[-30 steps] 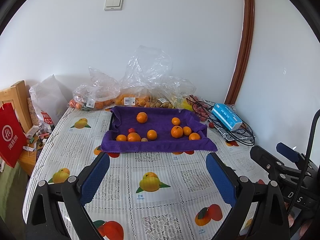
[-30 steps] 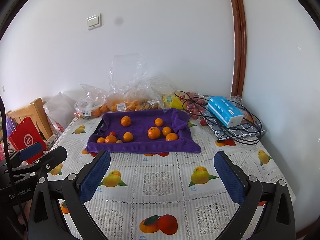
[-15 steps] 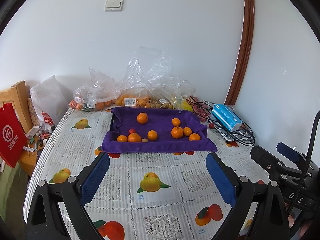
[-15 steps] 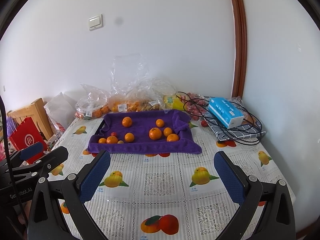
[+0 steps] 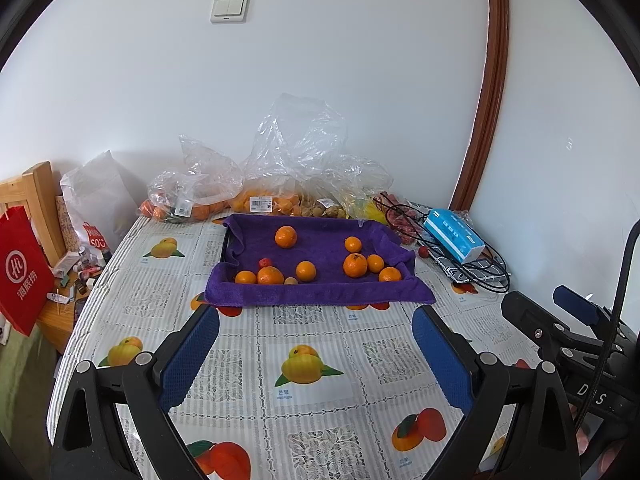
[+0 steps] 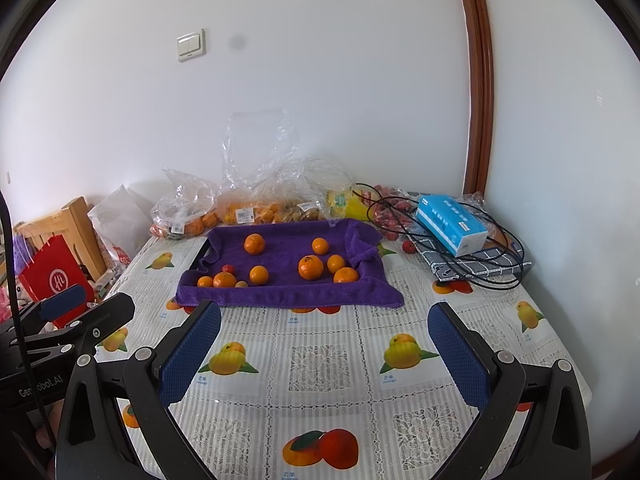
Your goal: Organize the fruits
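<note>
Hovering low over the worktop [image 5: 312, 320], both tools hang short of the fruit with nothing in them: the left gripper [image 5: 316, 354] has its fingers spread wide, and the right gripper [image 6: 324, 356] is spread just as wide. The purple towel [image 6: 288, 292] lines a tray at the middle of the worktop, and on it lie the oranges [image 6: 310, 267], loosely scattered: one alone toward the far left, one toward the far right, a cluster of three at the near right, and a few at the near left beside a small red fruit [image 6: 227, 268] and a small brown fruit [image 6: 241, 285]. Behind the towel, against the wall, stand clear plastic bags [image 5: 264, 200] holding more orange and brownish fruit.

As for progress, the scene fits two readings: fruit laid out on the towel from the bags, or fruit waiting there to be sorted into the bags. Kinds are mixed at the near left, so I judge the sorting incomplete, but which way it runs cannot be told.
</note>
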